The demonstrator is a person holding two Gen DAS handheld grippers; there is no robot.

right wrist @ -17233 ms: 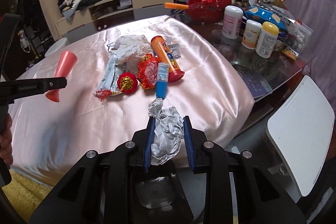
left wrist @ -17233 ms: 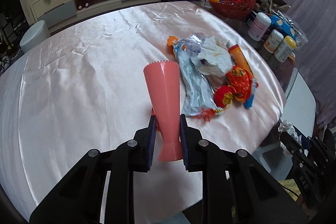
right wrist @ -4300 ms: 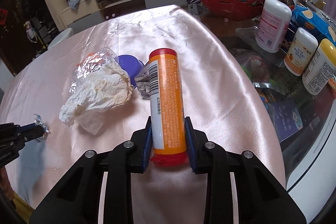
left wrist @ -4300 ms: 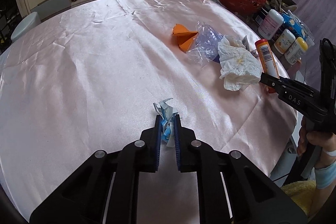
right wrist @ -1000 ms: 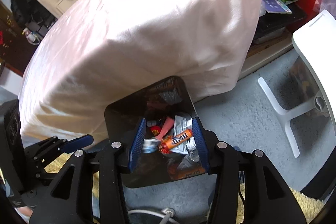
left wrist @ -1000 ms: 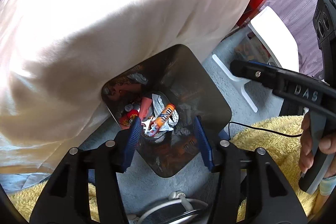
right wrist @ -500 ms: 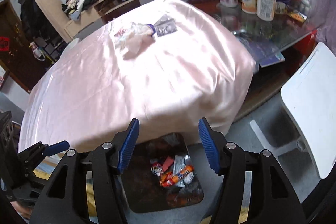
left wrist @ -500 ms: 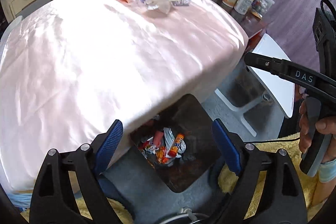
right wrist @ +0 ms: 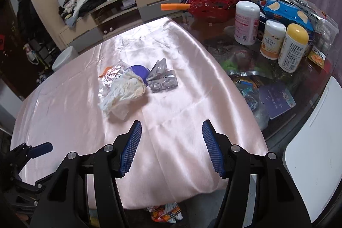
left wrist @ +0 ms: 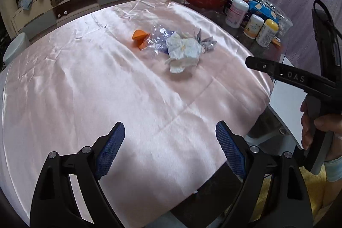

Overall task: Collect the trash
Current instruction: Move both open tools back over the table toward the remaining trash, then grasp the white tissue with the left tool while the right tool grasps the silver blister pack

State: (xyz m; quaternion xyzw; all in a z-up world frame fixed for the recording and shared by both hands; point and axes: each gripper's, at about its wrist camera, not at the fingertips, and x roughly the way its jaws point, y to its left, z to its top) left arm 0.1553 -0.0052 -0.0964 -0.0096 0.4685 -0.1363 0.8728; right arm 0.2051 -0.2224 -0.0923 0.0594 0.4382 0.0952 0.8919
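Left tongs: lower centre of the left wrist view; blue-padded jaws stand wide with only cloth showing between them, having just been opening.
Right tongs: lower centre of the right wrist view; jaws parted and empty, having just been opening; seen also at the right edge of the left wrist view, gripped by a hand.
Desk: covered by a shiny pale pink satin cloth that fills the middle of both views.
Remaining trash: a crumpled white paper tissue, centre left in the right wrist view; touching it, a crinkled clear plastic wrapper, a folded orange paper piece, a round blue-purple lid and silver foil blister packs.
Collected trash: colourful wrappers at the bottom edge, below the cloth's hem.
Background: a red openwork basket and white bottles, upper right.
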